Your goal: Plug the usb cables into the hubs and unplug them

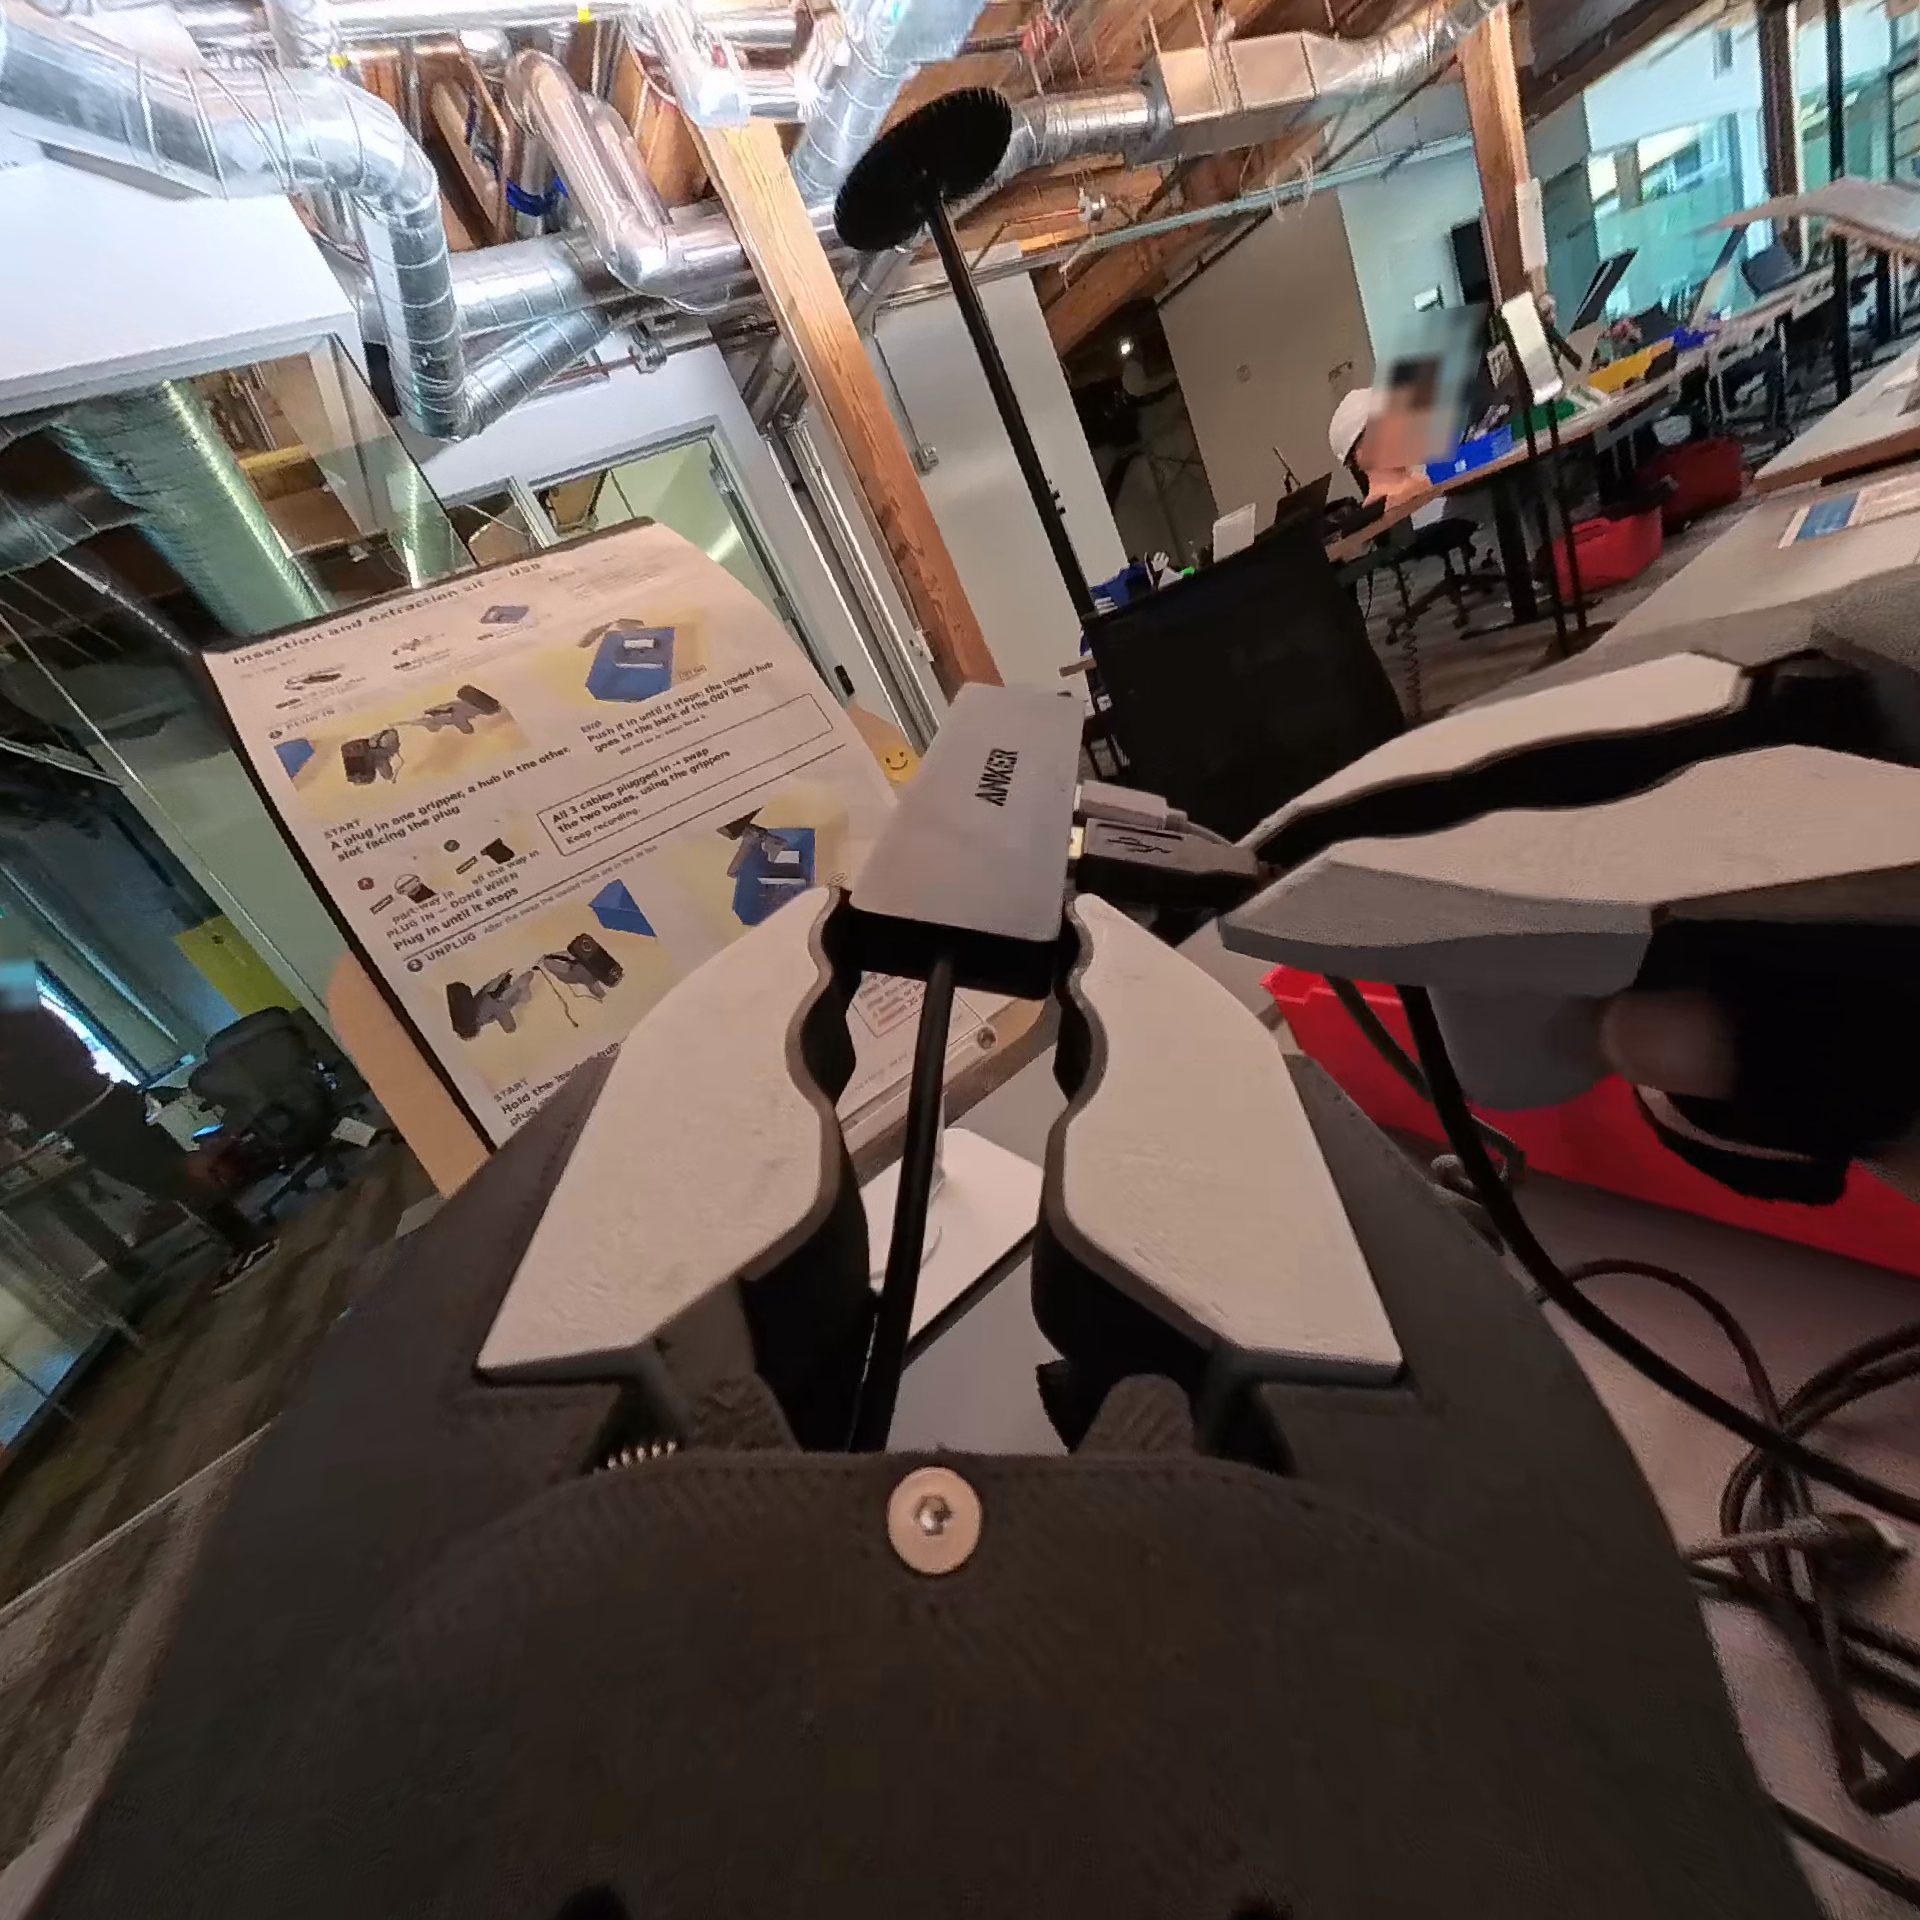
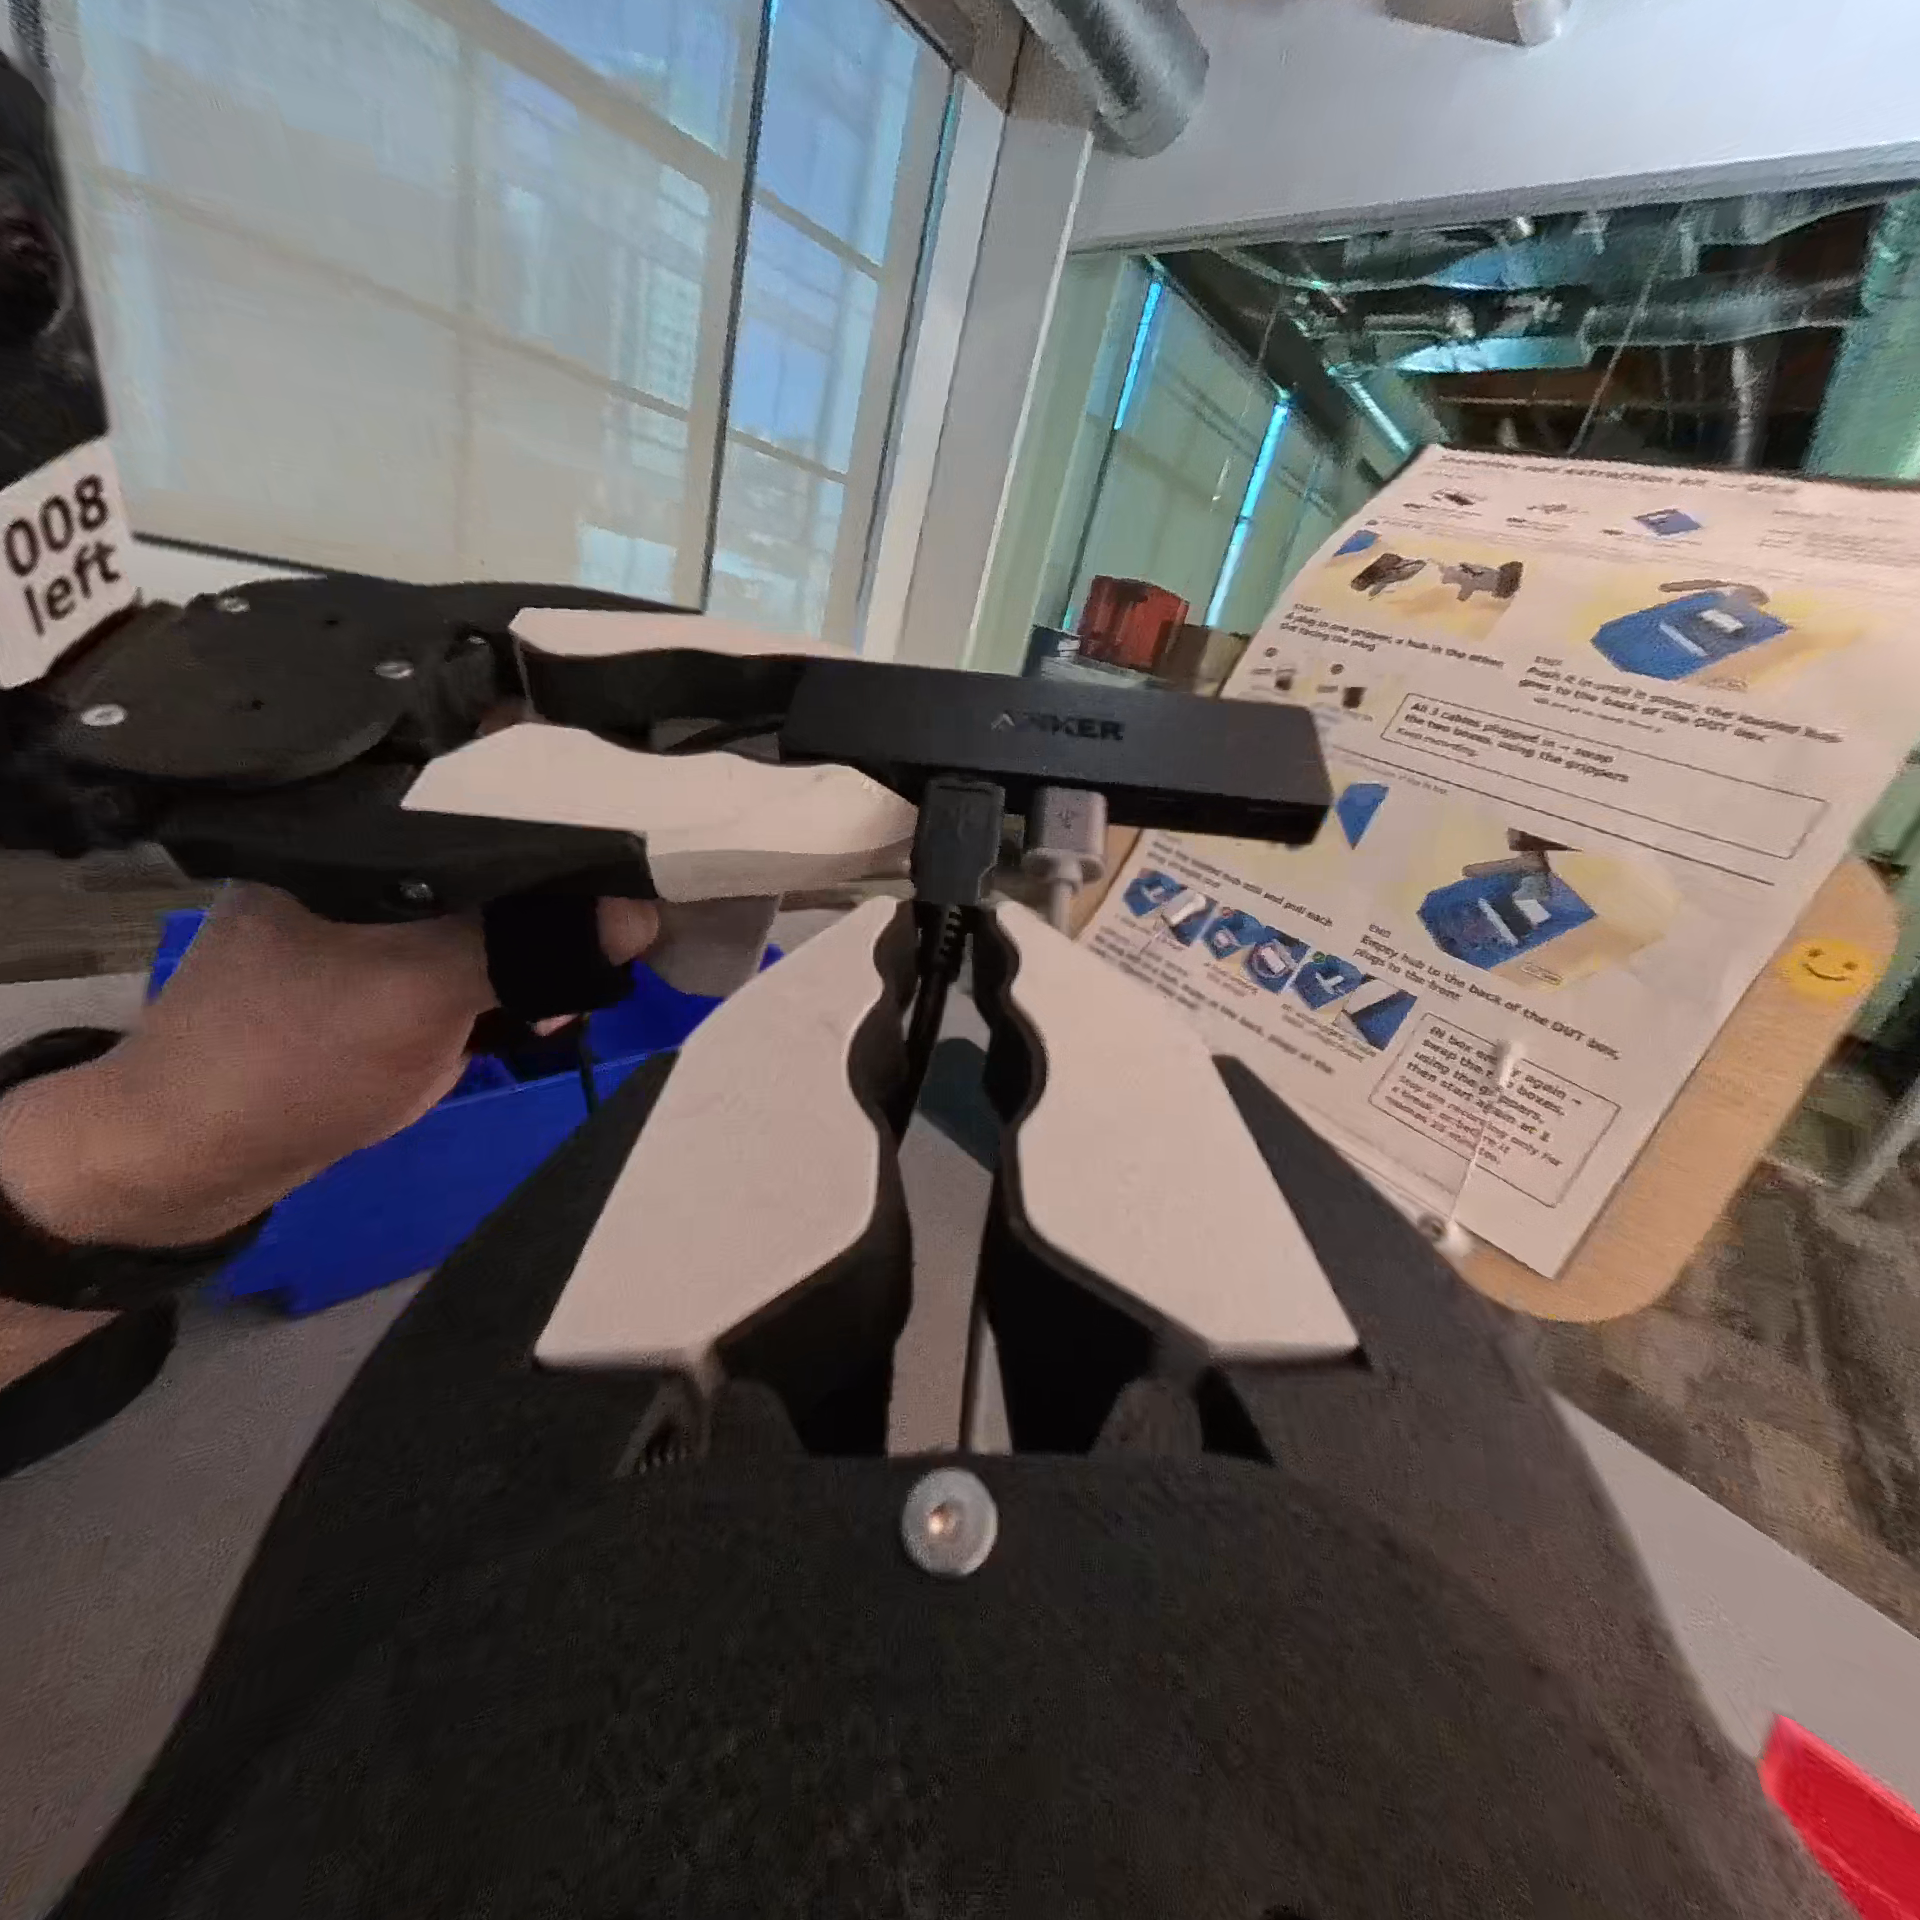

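Note:
My left gripper [image 1: 951,925] is shut on the near end of a black USB hub [image 1: 977,821], held in the air with its own black cable running back between the fingers. In the right wrist view the left gripper [image 2: 842,743] holds the hub [image 2: 1060,748] from the left. A black USB plug [image 2: 956,842] and a grey USB plug [image 2: 1070,831] sit in the hub's side ports. My right gripper [image 2: 945,925] is shut on the tail of the black plug. In the left wrist view it [image 1: 1242,878] reaches in from the right onto that plug [image 1: 1153,857].
An instruction sheet on a wooden board [image 1: 540,831] [image 2: 1507,831] stands behind the hub. A red bin [image 1: 1621,1174] and loose dark cables [image 1: 1787,1455] lie on the grey table to the right. A blue bin [image 2: 436,1174] sits below the left gripper. A black stand [image 1: 997,395] rises behind.

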Action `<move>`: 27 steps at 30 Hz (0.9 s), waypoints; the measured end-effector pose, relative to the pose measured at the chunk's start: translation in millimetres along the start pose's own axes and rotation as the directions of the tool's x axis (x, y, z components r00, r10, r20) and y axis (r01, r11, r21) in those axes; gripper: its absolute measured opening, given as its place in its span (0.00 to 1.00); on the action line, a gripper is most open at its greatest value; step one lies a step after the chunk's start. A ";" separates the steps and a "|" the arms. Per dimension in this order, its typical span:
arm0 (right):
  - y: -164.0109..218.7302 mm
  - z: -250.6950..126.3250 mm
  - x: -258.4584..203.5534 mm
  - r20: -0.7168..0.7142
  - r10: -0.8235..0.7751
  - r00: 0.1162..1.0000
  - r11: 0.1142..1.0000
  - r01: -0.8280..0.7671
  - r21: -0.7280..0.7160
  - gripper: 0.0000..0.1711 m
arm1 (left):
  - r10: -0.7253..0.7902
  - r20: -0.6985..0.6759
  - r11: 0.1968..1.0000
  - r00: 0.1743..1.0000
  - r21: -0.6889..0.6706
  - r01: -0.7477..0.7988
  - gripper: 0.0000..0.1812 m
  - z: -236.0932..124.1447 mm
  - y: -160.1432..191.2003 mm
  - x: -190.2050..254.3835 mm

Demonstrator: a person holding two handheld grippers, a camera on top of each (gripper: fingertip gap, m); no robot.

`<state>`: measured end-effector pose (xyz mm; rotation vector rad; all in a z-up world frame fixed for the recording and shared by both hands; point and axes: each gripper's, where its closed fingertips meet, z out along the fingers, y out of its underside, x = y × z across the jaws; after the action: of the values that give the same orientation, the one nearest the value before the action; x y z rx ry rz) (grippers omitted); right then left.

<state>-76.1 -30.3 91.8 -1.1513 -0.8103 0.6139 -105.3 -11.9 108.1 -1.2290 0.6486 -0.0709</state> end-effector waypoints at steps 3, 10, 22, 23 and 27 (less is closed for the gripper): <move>3.5 1.6 3.1 0.088 0.049 0.995 0.999 -0.049 -0.002 0.07 | -0.013 -0.005 1.000 1.000 -0.009 0.013 0.20 1.6 1.6 -0.1; 11.6 3.5 12.1 0.202 0.095 0.975 0.995 -0.097 0.000 0.07 | -0.005 0.038 0.999 0.999 -0.036 0.006 0.20 8.7 8.5 -0.4; 5.6 15.6 1.5 0.080 0.106 0.991 0.994 -0.105 -0.013 0.07 | -0.080 0.008 0.996 0.997 -0.030 0.080 0.20 0.9 8.5 -15.5; 6.8 15.1 2.7 0.084 0.112 0.990 0.994 -0.112 -0.004 0.07 | -0.088 -0.003 0.995 0.996 -0.038 0.088 0.20 1.8 10.0 -14.5; 6.7 16.4 -0.4 -0.002 0.048 0.999 0.998 -0.048 -0.034 0.07 | -0.152 -0.038 0.988 0.988 -0.036 0.150 0.20 2.3 14.0 -17.1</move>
<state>-89.9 -19.6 88.5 -1.2052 -0.7971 0.6413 -122.2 1.7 103.2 -1.3102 0.5931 -0.2130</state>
